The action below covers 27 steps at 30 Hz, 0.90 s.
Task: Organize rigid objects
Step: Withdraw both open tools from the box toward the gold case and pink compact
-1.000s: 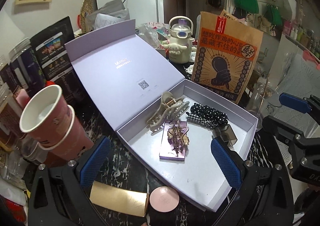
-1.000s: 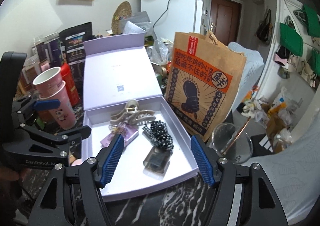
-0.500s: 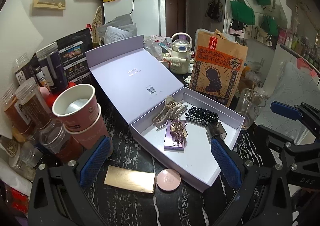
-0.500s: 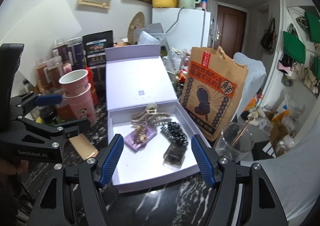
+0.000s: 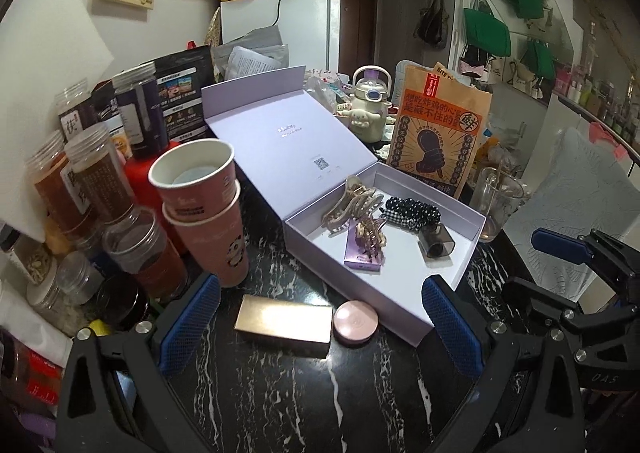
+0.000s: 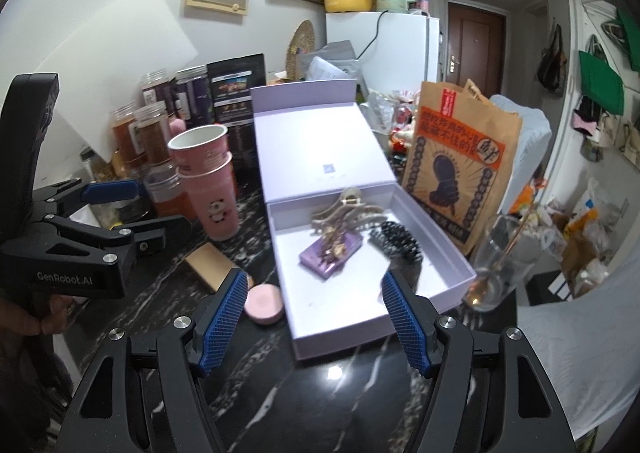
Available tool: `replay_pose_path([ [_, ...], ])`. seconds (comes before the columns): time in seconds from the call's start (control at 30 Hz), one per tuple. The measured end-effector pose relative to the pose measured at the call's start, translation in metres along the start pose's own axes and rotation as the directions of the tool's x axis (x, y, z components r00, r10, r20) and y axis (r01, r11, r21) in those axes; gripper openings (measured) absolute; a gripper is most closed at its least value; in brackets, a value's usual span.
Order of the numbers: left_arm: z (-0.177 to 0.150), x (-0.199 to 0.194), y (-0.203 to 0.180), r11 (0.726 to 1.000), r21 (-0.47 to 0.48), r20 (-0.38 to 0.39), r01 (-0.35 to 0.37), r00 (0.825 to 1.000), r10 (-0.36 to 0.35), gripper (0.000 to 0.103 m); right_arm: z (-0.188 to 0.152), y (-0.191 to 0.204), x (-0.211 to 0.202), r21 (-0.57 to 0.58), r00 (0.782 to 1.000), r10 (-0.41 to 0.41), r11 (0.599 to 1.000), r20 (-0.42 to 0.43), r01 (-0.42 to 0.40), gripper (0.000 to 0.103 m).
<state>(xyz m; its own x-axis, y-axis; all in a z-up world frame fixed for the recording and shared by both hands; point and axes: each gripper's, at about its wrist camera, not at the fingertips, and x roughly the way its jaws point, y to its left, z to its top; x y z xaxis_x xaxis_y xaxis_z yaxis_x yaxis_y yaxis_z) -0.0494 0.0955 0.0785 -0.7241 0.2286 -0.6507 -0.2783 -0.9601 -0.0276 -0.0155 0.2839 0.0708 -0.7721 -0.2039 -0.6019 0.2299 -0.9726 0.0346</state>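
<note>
Lavender box [image 5: 404, 309]: open on the black marble surface [image 5: 280, 393], lid [image 5: 288, 141] folded back and leaning away; tray bottom white.
Box contents: beige claw clip [image 5: 350, 205] at the far end; gold clip [image 5: 370, 233] lying on a purple card [image 5: 360, 253]; black beaded hair tie [image 5: 412, 209] beside them; smoky translucent clip [image 5: 438, 243] near the right wall.
Outside the box: gold rectangular case [image 5: 284, 323] and round pink compact [image 5: 356, 321], touching or nearly so, on the surface just beside the box's near left wall.
Left hand-held gripper [image 5: 320, 327]: jaws apart, nothing between the blue pads; it hangs over the surface with the gold case and compact lying ahead between the fingers.
Right hand-held gripper [image 6: 314, 321]: jaws apart, empty; the near end of the box sits ahead between its fingers.
Left of box: two stacked pink paper cups [image 5: 204, 213], upright; jars [image 5: 100, 181] crowded behind them.
Right of box: brown paper bag [image 5: 436, 141] standing; clear glass [image 6: 500, 265] with a spoon in it, close to the box's right corner.
Person: fingers [image 6: 44, 317] visible under the left tool's handle in the right wrist view.
</note>
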Motion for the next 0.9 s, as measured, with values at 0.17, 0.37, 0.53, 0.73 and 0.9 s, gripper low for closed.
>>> replay_pose_path([
  [0.17,-0.016,-0.004,0.014,1.000,-0.015,-0.012,-0.005,1.000,0.005,0.102,-0.010,0.012,0.002,0.007,1.000,0.025,1.000,-0.010,-0.025,0.071],
  [0.37,-0.040,-0.001,0.035,0.999,-0.050,-0.046,-0.011,0.999,0.008,0.103,-0.024,0.026,0.010,0.011,0.997,0.077,0.997,-0.017,-0.077,0.071],
  [0.53,-0.058,0.000,0.054,0.996,-0.084,-0.068,-0.032,0.997,0.026,0.103,-0.032,0.040,0.022,0.004,0.992,0.123,0.992,-0.030,-0.123,0.071],
  [0.73,-0.076,0.002,0.074,0.992,-0.117,-0.096,-0.040,0.995,0.029,0.102,-0.037,0.056,0.039,-0.004,0.984,0.173,0.985,-0.039,-0.173,0.071],
  [0.9,-0.087,0.004,0.086,0.988,-0.145,-0.095,-0.051,0.995,0.037,0.103,-0.041,0.068,0.062,-0.014,0.973,0.216,0.976,-0.079,-0.218,0.071],
])
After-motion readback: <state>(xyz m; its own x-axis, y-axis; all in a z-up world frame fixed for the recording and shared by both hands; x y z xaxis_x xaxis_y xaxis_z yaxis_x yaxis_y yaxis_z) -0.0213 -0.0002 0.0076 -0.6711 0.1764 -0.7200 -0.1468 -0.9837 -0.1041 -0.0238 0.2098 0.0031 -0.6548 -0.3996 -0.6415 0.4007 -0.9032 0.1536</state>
